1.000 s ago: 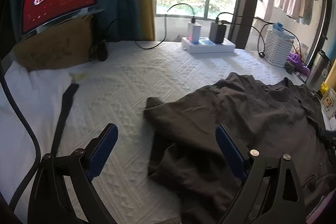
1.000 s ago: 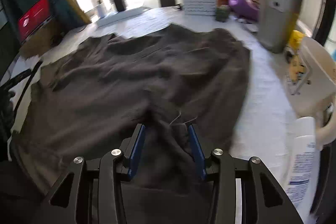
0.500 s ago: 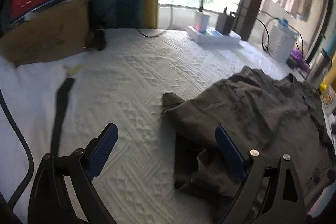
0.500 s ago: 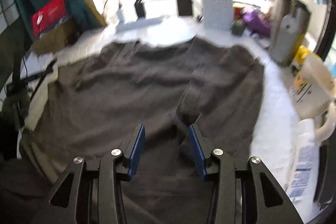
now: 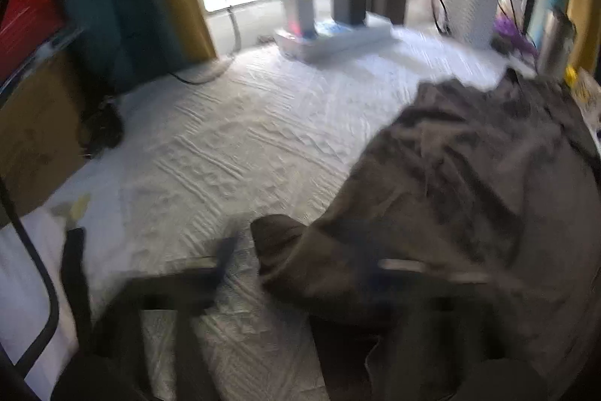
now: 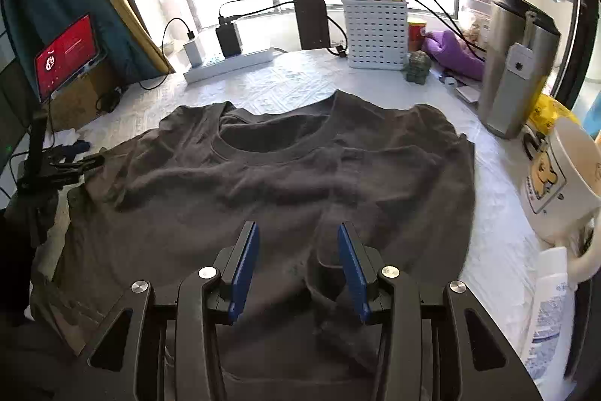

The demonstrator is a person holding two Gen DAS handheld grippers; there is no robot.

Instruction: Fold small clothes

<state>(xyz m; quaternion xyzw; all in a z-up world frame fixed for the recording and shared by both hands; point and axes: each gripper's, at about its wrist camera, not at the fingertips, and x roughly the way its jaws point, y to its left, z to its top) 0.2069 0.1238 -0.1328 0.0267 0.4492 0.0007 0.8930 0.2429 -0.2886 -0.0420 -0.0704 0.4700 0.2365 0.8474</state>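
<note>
The left claw (image 5: 296, 273), blurred, is closing its jaws around the sleeve (image 5: 278, 239) of the dark shirt (image 6: 278, 183). The right claw (image 6: 298, 262) stands half open above the shirt's lower part, gripping nothing. The shirt lies spread on the white-covered desk (image 5: 240, 145), collar toward the window.

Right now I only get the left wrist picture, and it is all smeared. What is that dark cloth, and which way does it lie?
Observer: A dark T-shirt, spread out with wrinkles, its round neckline toward the window.
Operator: Is the other tool holding it?
Observer: The right tool hovers over the shirt's near half, jaws apart, with no visible pinch on the cloth.
Operator: Anything close by to knock over?
Observer: A white mug with a cartoon print stands beside the shirt's edge farthest from your camera.
</note>
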